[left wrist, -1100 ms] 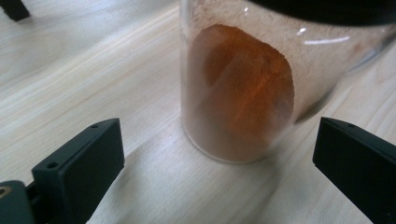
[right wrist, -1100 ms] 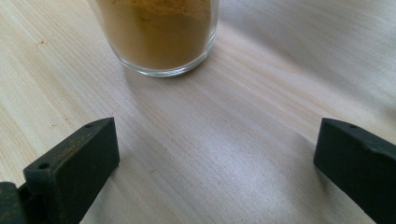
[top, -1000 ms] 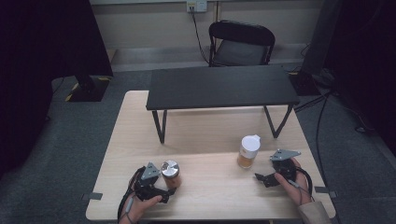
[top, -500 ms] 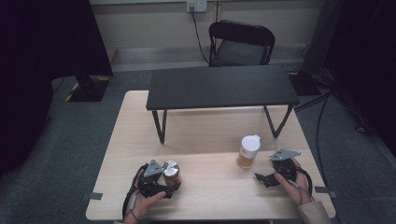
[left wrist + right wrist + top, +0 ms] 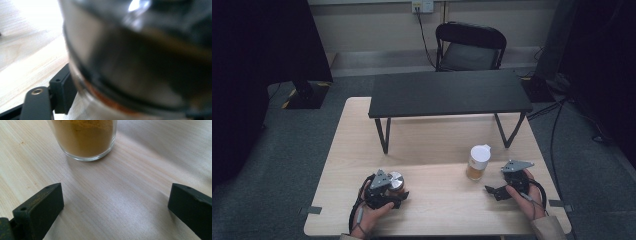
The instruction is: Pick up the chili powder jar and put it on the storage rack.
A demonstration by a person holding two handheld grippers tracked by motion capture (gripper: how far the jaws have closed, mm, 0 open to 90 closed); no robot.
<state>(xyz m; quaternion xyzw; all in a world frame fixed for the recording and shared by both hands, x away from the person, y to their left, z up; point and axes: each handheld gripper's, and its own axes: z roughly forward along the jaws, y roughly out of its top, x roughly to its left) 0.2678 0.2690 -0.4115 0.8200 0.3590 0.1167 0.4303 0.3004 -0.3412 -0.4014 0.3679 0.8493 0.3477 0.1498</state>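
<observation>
Now: left hand-held gripper closing on a small metal-lidded jar

On the pale wooden worktop (image 5: 437, 145), with a black low table (image 5: 449, 92) standing across its far half at 12 o'clock, the step in hand looks like the grasp. The left hand-held gripper (image 5: 393, 192), at about 7 o'clock, has just been closing its jaws, and the small metal-lidded jar (image 5: 396, 181) sits between them (the left gripper view is blurred, so I cannot tell if both pads press). The right hand-held gripper (image 5: 492, 191), at 5 o'clock, stands wide and empty, just short of the white-capped glass jar of tan powder (image 5: 477, 163). Next, I judge, comes a firm squeeze, then a level lift.
</observation>
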